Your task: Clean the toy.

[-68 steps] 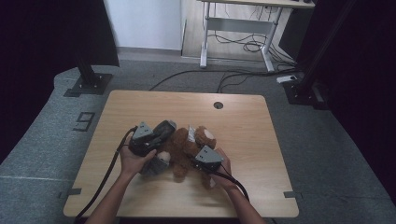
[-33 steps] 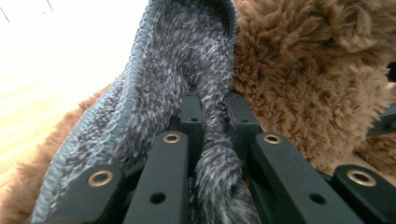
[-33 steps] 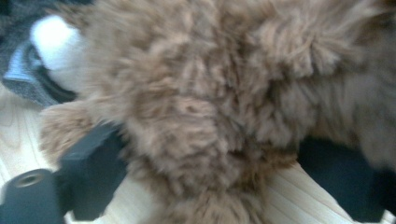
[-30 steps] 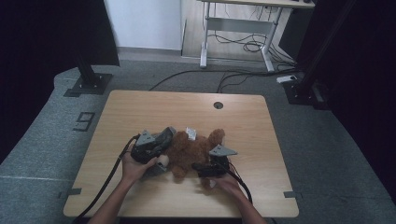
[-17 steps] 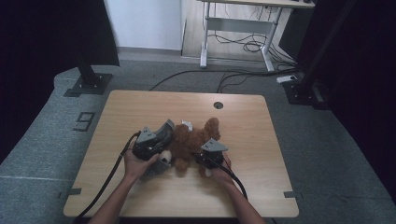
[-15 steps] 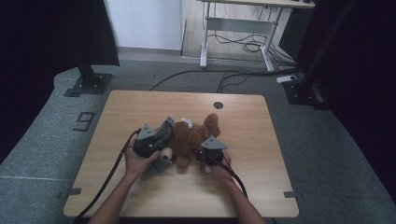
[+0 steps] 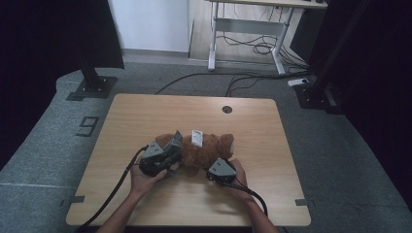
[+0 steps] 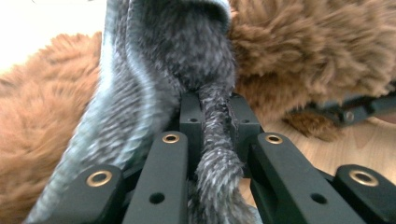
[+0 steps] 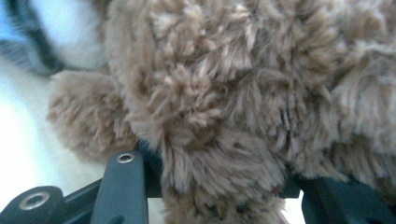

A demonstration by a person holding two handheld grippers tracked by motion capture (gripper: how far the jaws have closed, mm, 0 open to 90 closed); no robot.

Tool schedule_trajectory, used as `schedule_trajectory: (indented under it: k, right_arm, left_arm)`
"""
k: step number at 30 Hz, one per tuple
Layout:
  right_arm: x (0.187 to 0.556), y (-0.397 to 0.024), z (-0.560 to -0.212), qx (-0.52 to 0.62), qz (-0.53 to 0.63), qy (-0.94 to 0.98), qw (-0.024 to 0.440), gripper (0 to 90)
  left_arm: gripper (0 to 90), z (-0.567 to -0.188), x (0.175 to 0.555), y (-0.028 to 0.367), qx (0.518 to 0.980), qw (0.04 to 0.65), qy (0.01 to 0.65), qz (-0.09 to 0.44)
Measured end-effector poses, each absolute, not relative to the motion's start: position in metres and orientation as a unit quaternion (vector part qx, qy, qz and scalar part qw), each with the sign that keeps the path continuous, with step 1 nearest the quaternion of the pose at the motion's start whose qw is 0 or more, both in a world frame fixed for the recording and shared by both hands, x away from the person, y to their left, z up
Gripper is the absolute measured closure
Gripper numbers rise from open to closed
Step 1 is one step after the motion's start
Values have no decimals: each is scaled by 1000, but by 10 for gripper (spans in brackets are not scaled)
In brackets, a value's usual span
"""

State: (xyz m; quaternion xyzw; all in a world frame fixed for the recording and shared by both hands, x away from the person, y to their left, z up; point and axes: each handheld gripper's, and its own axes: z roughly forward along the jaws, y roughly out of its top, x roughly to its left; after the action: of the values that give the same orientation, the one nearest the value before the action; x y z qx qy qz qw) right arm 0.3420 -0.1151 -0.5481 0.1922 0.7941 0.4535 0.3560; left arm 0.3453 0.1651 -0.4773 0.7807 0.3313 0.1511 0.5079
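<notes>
Brown teddy bear (image 7: 206, 148) on table (image 7: 252, 121), white tag (image 7: 197, 137) too small to read, left tool (image 8: 212, 140) pinching grey cloth (image 8: 187, 60), right tool (image 9: 215, 186) just closing, squeezing bear's fur.

Both forearms in from the counter's near edge, angled inward. Left gripper (image 7: 160, 156) held left of centre, fingers (image 8: 191, 116) clamped tight on a fold of grey fabric (image 8: 205, 93). Right gripper (image 7: 221, 171) nearer the near edge, right of centre, jaws just reopened a little after closing, brown plush (image 9: 210, 186) pinched between them. Cables trailing back along both forearms.
</notes>
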Motion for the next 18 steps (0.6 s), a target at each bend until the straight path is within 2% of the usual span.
schedule_trajectory:
  k: [5, 8, 11, 13, 15, 18]
  right_arm:
    - [332, -112, -553, 168, 444, 800, 366, 512]
    - [330, -113, -554, 172, 445, 799, 366, 505]
    - [332, -116, -554, 183, 448, 799, 357, 467]
    - [333, -117, -554, 187, 450, 801, 348, 400]
    - [333, -120, -552, 204, 454, 801, 333, 289]
    - [335, -133, -545, 244, 485, 794, 272, 205]
  left_arm:
    - [788, -447, 352, 166, 772, 517, 328, 173]
    - [788, -458, 371, 153, 796, 481, 341, 137]
    - [791, -472, 375, 149, 798, 476, 349, 123]
    - [795, -475, 375, 151, 794, 480, 356, 111]
    - [800, -482, 374, 152, 796, 478, 357, 107]
    - [804, -487, 370, 154, 790, 488, 357, 104]
